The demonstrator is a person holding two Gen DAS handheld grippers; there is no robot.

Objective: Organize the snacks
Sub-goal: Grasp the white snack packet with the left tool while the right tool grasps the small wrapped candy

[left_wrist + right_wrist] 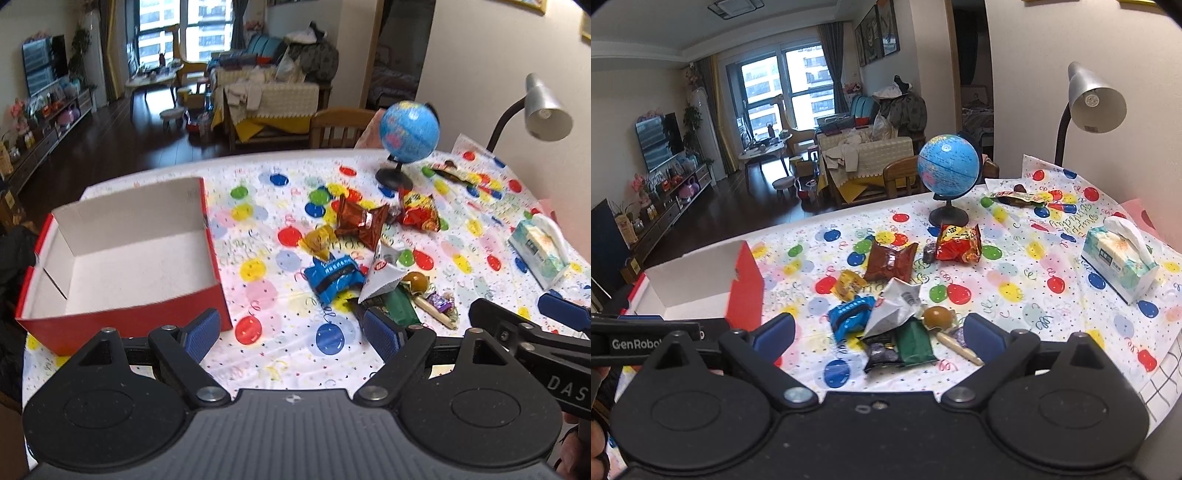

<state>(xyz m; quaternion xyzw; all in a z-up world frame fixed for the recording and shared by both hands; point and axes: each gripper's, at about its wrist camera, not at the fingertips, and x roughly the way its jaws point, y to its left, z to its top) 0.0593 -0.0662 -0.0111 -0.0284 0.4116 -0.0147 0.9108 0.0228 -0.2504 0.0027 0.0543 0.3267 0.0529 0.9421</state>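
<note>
A pile of snacks lies mid-table on the balloon-print cloth: a brown packet [360, 221], a red packet [419, 214], a blue packet [332, 277], a white packet [384, 269] and a green packet [400, 302]. To their left stands a red box [147, 314] with a bare white inside. My left gripper [293, 332] is open over the cloth between box and pile, holding nothing. My right gripper [879, 336] is open too. The green packet [916, 343] and a dark packet [882, 350] lie just ahead between its fingers, untouched by the pads.
A blue globe [947, 170] on a black stand sits behind the pile. A tissue box [1119, 266] is at the right, and a grey lamp [1093, 99] at the back right. One more packet [1015, 197] lies by the far edge. Chairs stand beyond the table.
</note>
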